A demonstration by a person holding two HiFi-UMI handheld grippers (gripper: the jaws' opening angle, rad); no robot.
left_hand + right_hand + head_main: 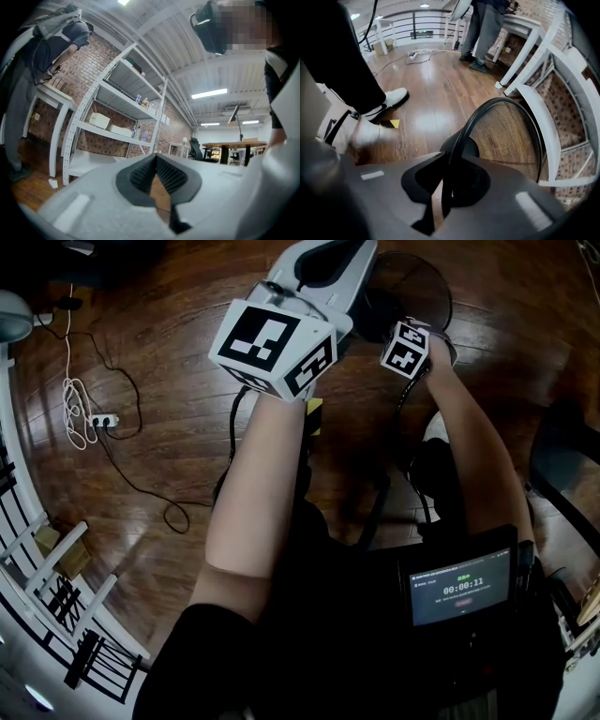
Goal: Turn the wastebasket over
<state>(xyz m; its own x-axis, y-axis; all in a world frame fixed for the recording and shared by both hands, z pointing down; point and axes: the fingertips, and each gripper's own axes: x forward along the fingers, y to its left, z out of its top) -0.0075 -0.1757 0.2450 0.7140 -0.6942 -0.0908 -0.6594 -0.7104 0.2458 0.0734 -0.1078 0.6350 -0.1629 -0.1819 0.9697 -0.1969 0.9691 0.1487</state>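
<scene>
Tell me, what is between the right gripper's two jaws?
The thin black rim of the round black wire-mesh wastebasket sits in the right gripper, between its jaws; the right gripper view shows it.

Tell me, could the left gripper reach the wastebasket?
Probably yes: the left gripper hangs near the wastebasket with nothing between them, but it points level at shelving and would need tipping down.
</scene>
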